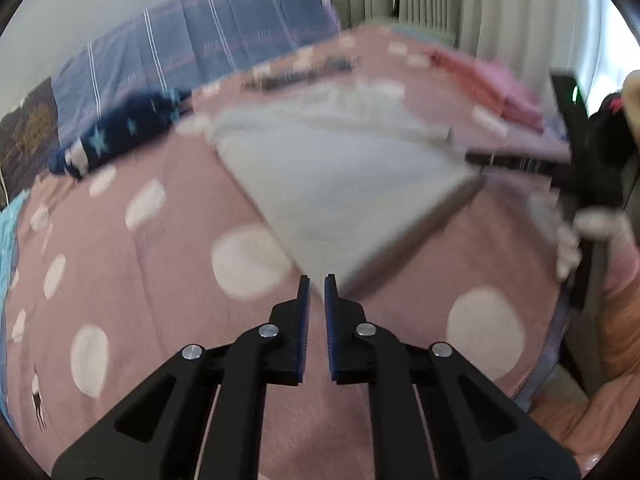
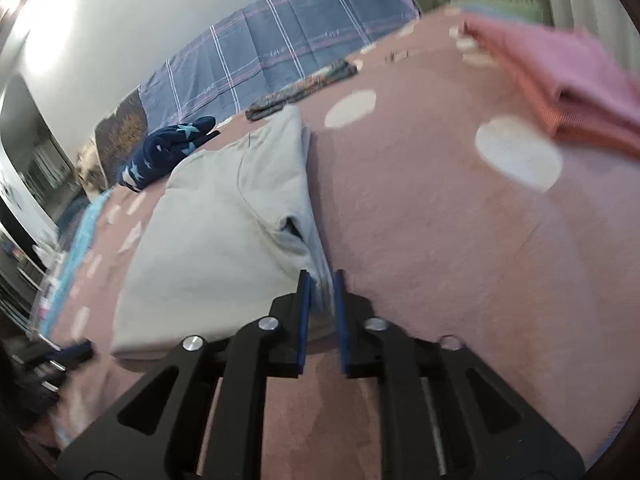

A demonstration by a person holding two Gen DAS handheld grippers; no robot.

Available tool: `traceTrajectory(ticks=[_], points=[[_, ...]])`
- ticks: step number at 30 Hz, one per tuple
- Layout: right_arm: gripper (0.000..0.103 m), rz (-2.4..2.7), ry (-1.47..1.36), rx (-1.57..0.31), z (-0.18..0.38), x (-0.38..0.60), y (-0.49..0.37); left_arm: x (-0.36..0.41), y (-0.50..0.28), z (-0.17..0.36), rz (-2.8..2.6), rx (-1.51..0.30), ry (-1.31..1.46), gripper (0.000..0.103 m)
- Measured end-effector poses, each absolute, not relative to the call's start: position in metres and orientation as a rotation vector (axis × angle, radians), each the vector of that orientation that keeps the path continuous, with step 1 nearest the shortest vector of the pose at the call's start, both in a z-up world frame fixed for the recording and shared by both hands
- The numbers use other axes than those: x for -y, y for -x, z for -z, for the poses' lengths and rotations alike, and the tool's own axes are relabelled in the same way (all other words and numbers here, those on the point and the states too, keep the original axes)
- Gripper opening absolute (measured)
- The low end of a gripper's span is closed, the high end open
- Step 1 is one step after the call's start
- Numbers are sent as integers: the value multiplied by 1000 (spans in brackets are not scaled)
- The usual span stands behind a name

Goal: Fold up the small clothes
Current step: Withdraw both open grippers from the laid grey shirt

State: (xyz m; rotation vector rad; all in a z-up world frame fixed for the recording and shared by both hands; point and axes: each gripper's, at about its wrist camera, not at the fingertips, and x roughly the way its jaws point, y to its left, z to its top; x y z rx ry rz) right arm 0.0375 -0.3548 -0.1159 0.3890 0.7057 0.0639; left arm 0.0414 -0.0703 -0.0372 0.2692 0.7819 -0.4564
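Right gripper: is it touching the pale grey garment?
Touching. In the right wrist view, the folded edge of the pale grey garment sits between the right gripper fingers, cloth filling the gap against both blue pads.

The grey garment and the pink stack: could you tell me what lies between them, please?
Only bare dotted bedspread separates garment and stack, clearest in the right wrist view.

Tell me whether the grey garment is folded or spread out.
Folded: the grey garment lies as a compact doubled rectangle on the pink bedspread, layered edges showing near the right gripper.
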Motion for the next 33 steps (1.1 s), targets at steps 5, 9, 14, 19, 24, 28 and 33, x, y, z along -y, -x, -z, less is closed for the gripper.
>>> traceTrajectory(ticks=[5, 9, 14, 19, 24, 28, 33], points=[[18, -34, -302, -639, 100, 345, -29, 78, -62, 36, 372, -697, -216, 29], [18, -65, -275, -614, 92, 336, -28, 93, -78, 55, 372, -728, -196, 30], [18, -88, -260, -589, 86, 330, -32, 95, -89, 80, 385, -821, -178, 35], [18, -127, -258, -599, 92, 325, -39, 90, -96, 94, 364, -881, -139, 50], [11, -166, -348, -735, 129, 337, -58, 81, -99, 96, 397, -913, -66, 52], [10, -182, -381, -734, 127, 344, -56, 83, -93, 94, 405, -905, -86, 52], [14, -198, -358, -736, 126, 343, -54, 78, -95, 83, 415, -899, -45, 52]])
